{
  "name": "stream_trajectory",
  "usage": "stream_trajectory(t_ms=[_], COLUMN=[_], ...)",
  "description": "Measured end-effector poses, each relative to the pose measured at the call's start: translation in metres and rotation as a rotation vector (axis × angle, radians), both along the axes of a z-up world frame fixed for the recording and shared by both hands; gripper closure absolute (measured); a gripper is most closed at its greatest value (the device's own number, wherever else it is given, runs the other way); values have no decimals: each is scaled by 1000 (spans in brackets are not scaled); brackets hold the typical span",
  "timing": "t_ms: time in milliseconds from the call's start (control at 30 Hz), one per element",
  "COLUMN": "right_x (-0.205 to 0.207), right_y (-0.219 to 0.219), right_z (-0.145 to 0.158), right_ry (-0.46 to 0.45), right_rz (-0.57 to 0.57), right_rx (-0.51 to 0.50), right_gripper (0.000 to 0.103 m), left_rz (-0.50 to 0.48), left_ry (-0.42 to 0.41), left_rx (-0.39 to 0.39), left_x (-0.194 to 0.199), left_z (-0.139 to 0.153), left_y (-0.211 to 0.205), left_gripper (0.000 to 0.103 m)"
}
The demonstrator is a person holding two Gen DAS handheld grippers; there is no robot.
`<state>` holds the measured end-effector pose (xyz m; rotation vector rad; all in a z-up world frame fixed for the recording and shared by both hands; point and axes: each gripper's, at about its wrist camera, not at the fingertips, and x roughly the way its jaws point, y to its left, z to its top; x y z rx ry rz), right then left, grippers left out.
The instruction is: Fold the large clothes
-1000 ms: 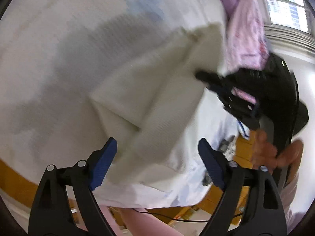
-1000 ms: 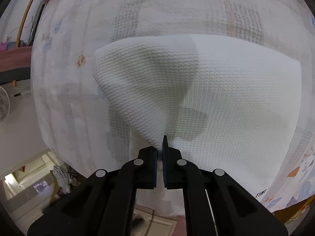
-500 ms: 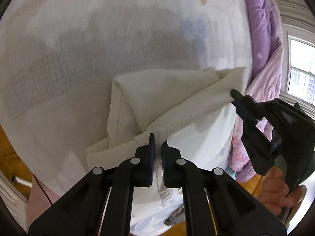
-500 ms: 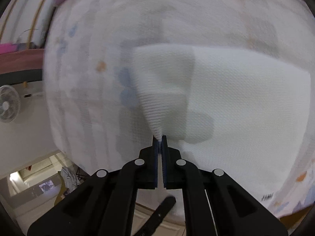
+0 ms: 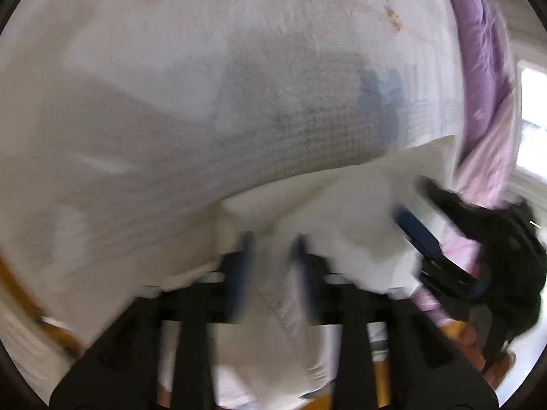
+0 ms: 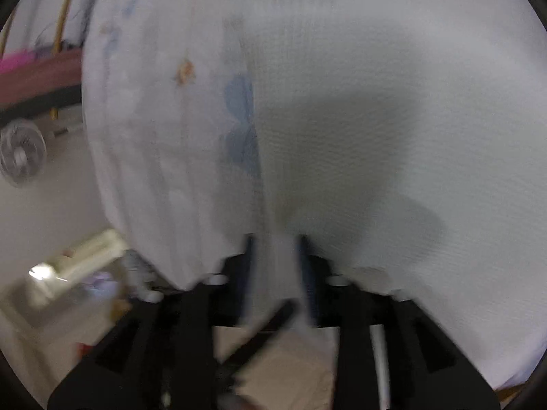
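A cream waffle-knit garment lies folded on the bed near its front edge. My left gripper hangs over the garment's near edge. Its jaws are opening, and a loose fold of the cloth lies between them unpressed. In the right wrist view the same garment fills the right half, shadowed in the middle. My right gripper is also opening, with the cloth's edge loose between its fingers. From the left wrist view the right gripper stands at the garment's right end, blue pads apart. Both views are blurred.
A white printed bedsheet covers the bed. A purple and pink quilt is heaped at the far right by a window. The wooden bed frame shows at lower left. A fan stands on the floor beyond the bed's edge.
Half a second ago both grippers were shut on folds of the garment; now both have parted their jaws. The lifted cloth has sunk flatter onto the bed, and both hands have shifted.
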<state>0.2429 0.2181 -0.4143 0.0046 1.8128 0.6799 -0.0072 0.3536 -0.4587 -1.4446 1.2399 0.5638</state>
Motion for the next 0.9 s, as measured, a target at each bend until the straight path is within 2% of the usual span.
stream_trajectory(t_ms=[33,100,133,167,200,233,300,400,467,500,533,567,633,700,767,833,900], right_x=[1,2,1,-2,-7,-11,-23,-46,-64,-72,-83,-87,-90,-89,-94,-111,-128], right_y=[-13,-39,-48,-63,-77,-90,-122,-167,-186,-190,-194,-194,-191,-197,-206,-216,-221], right_z=[15,38,45,53,59,61,58,39,22,13,-8,-21,-45,-39,-23,-18,-34], right_ry=[-71,-171,-195,-223,-247,-263,-231,-126,-54,-25,9,-2,-5,35,48,63,50], right_rz=[5,18,22,24,17,-5,-71,-190,-240,-255,-272,-277,-279,-358,-396,-401,-392], right_rx=[-11,-45,-54,-58,-68,-86,-128,-196,-201,-196,-174,-173,-194,-187,-125,-125,-99], right_gripper=[35,35,36,42,70,96,97,97,97,97,97,97,97,96,95,95,97], left_rz=[-26,-116,-175,-217,-255,-287,-373,-480,-561,-611,-644,-674,-684,-698,-730,-819,-845], left_ry=[17,-3,-2,-5,-25,-53,-95,-140,-100,-50,-10,17,17,25,26,98,90], left_rx=[46,121,155,179,202,224,258,199,188,214,234,245,224,209,271,313,310], left_x=[0,5,9,14,20,24,31,55,67,73,83,87,93,92,94,93,91], left_z=[10,31,43,53,63,71,82,73,55,37,18,3,-13,-7,17,14,3], left_y=[0,-1,-4,-8,-11,-16,-29,-48,-62,-68,-67,-68,-64,-60,-59,-64,-67], left_gripper=[35,39,45,61,75,81,85,87,87,91,94,97,97,97,97,97,97])
